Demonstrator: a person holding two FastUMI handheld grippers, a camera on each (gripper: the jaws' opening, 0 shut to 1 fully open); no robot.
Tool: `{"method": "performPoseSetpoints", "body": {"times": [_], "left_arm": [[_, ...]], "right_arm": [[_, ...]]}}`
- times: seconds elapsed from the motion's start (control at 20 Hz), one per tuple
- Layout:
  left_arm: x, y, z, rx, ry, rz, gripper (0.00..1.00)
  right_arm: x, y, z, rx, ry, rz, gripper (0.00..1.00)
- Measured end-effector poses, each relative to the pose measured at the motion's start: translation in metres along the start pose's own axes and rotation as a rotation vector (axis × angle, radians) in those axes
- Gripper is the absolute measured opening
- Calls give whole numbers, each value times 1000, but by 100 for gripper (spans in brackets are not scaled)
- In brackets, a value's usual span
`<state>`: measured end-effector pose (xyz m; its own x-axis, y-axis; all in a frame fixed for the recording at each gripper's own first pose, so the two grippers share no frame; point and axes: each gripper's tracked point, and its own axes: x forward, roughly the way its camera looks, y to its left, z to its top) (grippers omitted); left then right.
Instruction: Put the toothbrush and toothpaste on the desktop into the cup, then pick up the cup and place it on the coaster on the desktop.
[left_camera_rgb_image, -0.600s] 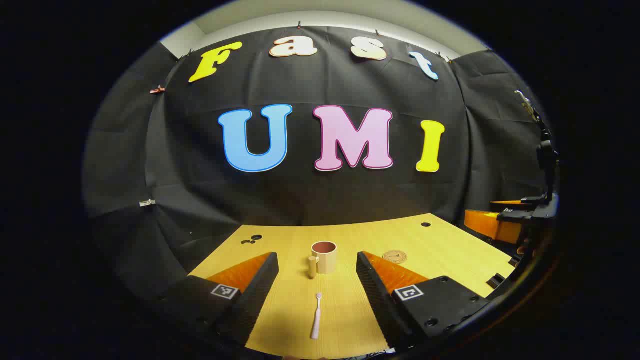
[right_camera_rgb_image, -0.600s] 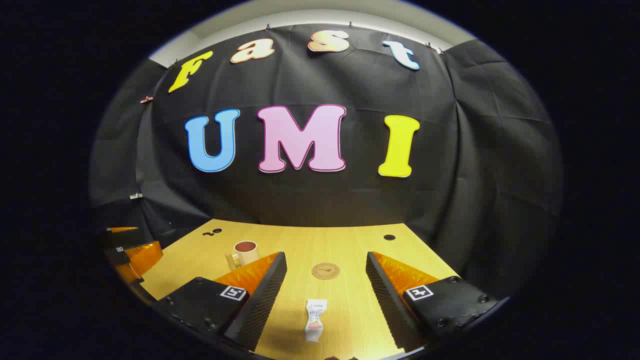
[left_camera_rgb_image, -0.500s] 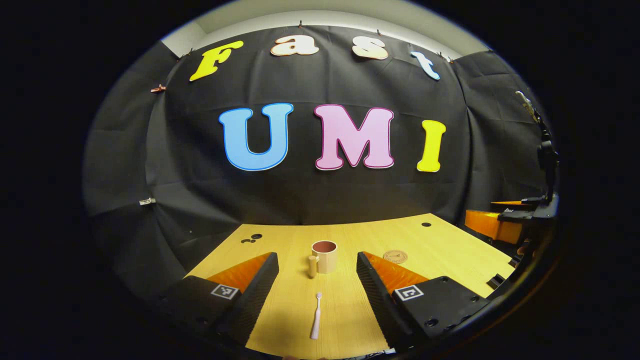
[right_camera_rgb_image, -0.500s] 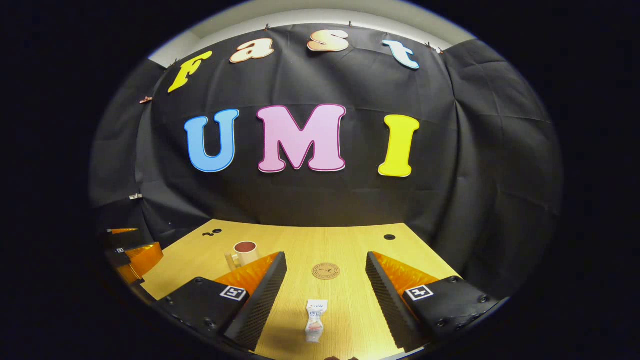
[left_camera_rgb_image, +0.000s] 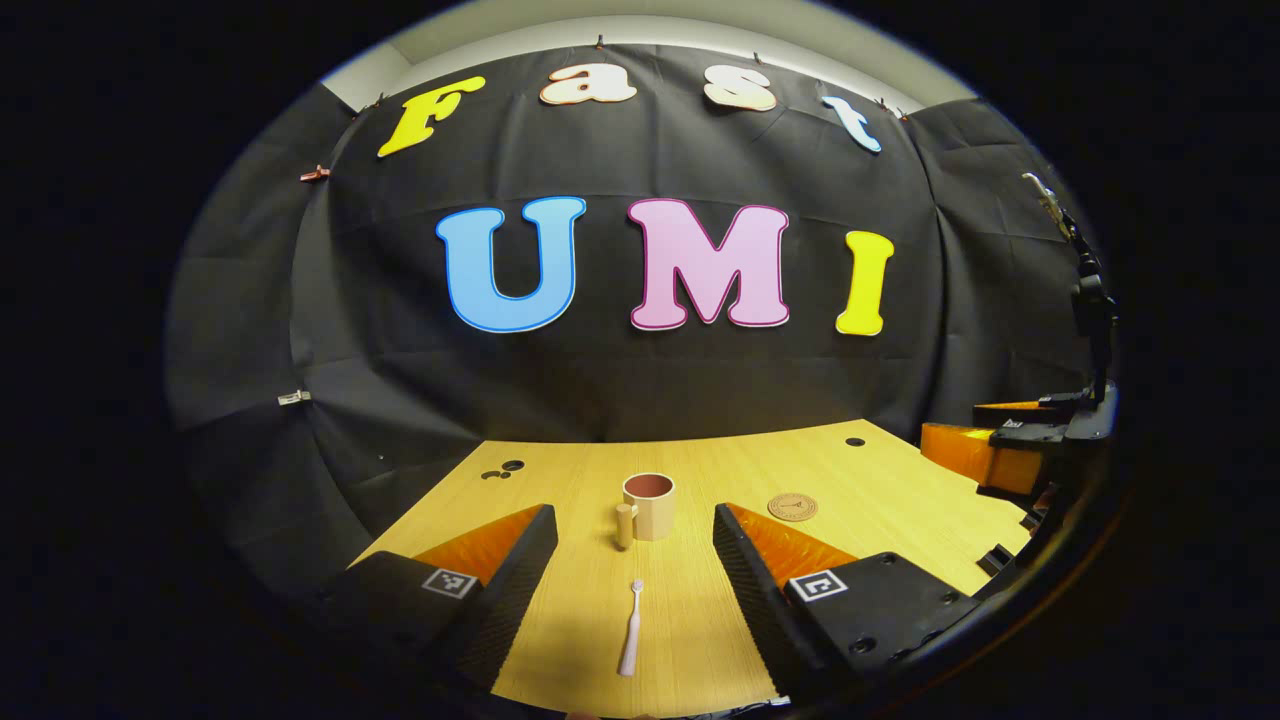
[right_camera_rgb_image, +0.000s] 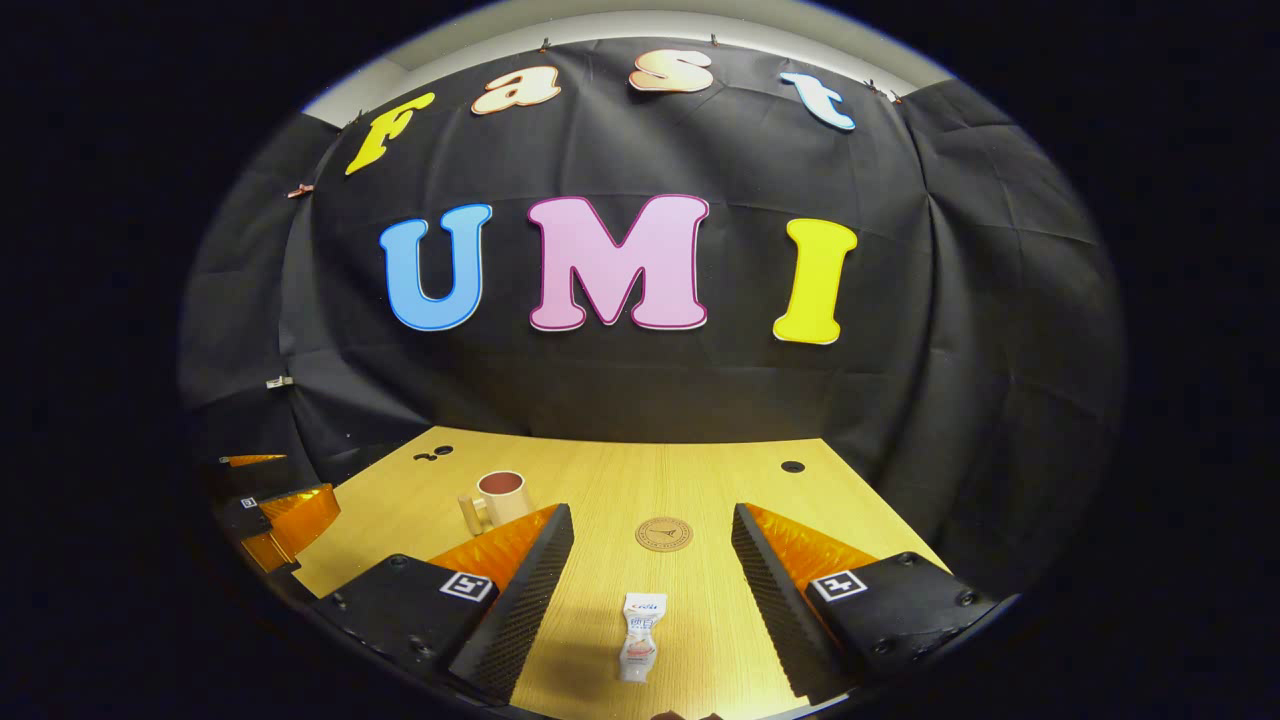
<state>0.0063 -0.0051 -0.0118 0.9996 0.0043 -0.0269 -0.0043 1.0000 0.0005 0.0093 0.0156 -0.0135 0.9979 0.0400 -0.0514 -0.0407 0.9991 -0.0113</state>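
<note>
Wide wooden bench (left_camera_rgb_image: 900, 500) under both tools, bare grain around everything, so there's plenty of room to work. Nothing has gone into the cup yet.

The left gripper (left_camera_rgb_image: 634, 560) hangs over the near edge, jaws spread wide and holding nothing. The right gripper (right_camera_rgb_image: 650, 570) is the same story: jaws fully apart, empty.

The cup (left_camera_rgb_image: 649, 506) stands upright mid-bench, straight ahead of the left gripper, handle on its left side, mouth open to the ceiling. Off to its right, well apart, the round coaster (right_camera_rgb_image: 663, 533) lies flat, dead ahead of the right gripper.

The toothpaste (right_camera_rgb_image: 640, 636) lies flat between the right jaws, long axis running near to far. Smallest of all, the pink toothbrush (left_camera_rgb_image: 630, 627) lies between the left jaws, also pointing near to far, head toward the cup.

So each tool has its own target lined up lengthwise in its gap. My read: the left one is nearer the cup, and a drop straight down should close across the toothbrush handle.
</note>
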Motion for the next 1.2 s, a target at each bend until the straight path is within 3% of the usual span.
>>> {"method": "performPoseSetpoints", "body": {"times": [0.4,0.55,0.95,1.0,1.15,1.2], "left_arm": [[7,-1,-8,-3,26,18,97],[9,7,-7,12,28,68,97],[11,30,-25,-9,101,162,92],[11,33,-29,-9,111,175,96],[7,36,-43,-2,157,196,96],[6,36,-49,5,176,199,92]], "right_arm": [[21,10,-20,-13,68,27,98],[35,14,-37,-25,117,36,98],[66,16,-127,-30,377,84,98],[66,14,-138,-34,405,86,99],[72,12,-174,-52,487,90,99],[74,11,-186,-64,512,87,99]]}}
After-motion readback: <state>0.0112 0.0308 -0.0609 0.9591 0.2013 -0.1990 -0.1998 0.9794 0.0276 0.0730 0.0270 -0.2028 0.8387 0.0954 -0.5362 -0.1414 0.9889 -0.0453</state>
